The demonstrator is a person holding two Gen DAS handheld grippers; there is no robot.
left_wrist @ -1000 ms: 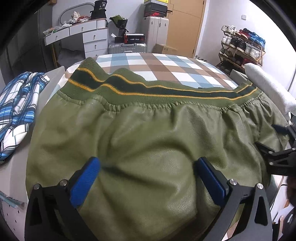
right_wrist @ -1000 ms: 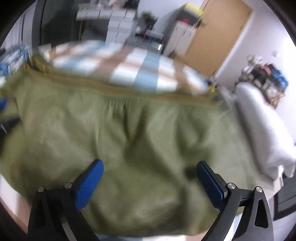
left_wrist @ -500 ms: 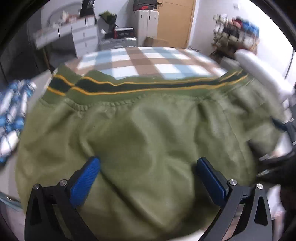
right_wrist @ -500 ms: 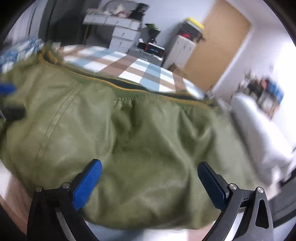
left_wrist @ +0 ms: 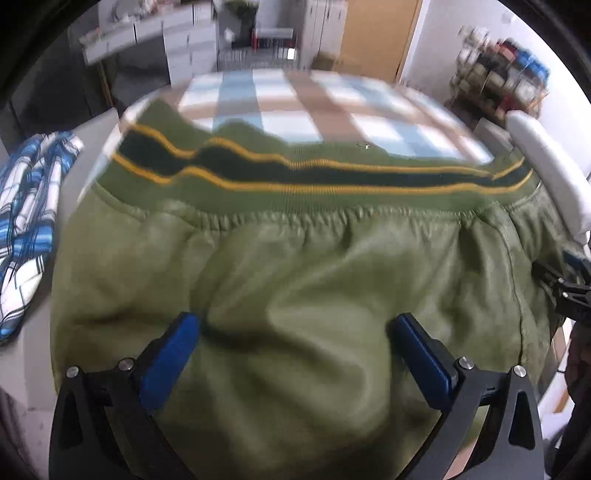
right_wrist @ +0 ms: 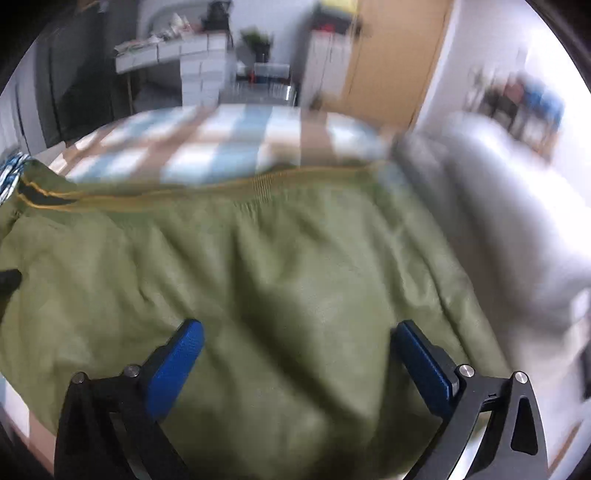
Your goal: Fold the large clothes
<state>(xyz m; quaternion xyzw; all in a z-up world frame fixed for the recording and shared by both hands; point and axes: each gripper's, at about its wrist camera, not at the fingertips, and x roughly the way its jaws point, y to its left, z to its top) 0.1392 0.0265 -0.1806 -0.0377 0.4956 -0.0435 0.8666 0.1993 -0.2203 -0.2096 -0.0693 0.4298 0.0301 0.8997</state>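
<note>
An olive green jacket (left_wrist: pixel 295 266) lies spread on the checked table (left_wrist: pixel 314 107), its ribbed hem with dark and yellow stripes (left_wrist: pixel 295 177) at the far side. It also fills the right wrist view (right_wrist: pixel 258 277). My left gripper (left_wrist: pixel 295 332) is open, its blue pads wide apart just above the jacket's near part. My right gripper (right_wrist: pixel 295 332) is open the same way over the jacket's right half, and shows at the right edge of the left wrist view (left_wrist: pixel 569 288). Neither holds cloth.
A blue and white plaid garment (left_wrist: pixel 26 221) lies on the table's left. A white padded board (left_wrist: pixel 543 166) runs along the right side. Drawers (left_wrist: pixel 177 44), boxes, a wooden door (left_wrist: pixel 376 33) and a shoe rack (left_wrist: pixel 502 77) stand behind.
Both views have shifted and blurred as the grippers moved over the jacket. The right gripper has swung to the right towards the white board. Both stay open.
</note>
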